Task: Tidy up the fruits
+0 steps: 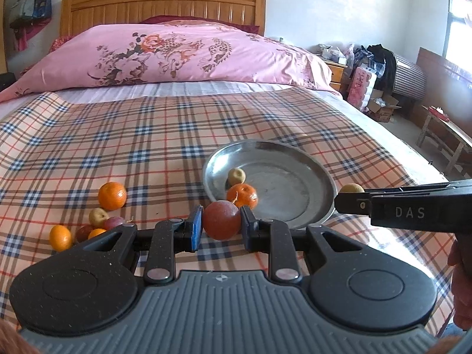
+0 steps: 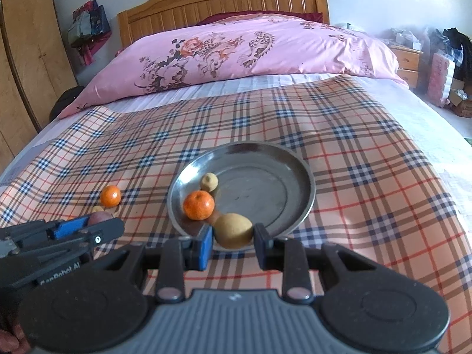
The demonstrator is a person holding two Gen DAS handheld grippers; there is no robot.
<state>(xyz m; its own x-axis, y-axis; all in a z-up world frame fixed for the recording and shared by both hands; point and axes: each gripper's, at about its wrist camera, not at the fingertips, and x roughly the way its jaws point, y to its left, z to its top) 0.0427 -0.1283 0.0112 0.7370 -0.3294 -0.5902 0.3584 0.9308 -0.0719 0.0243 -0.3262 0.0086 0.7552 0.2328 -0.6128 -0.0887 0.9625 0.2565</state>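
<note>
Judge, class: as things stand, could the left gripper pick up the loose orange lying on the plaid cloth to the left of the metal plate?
Probably not yet: the left gripper is shut on a reddish fruit. The path to the orange looks free.

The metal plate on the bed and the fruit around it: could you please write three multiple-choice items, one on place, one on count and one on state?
1. Where does the metal plate lie?
A. on the plaid cloth
B. on the pink pillow
C. on the floor

2. How many fruits lie in the plate?
A. none
B. two
C. five

3. What does the left gripper hold?
A. nothing
B. a spoon
C. a reddish fruit

Answers:
1 A, the plaid cloth surrounds the plate.
2 B, an orange and a small yellowish fruit lie in it.
3 C, its fingers clamp the reddish fruit, while the right gripper holds a tan fruit.
</note>
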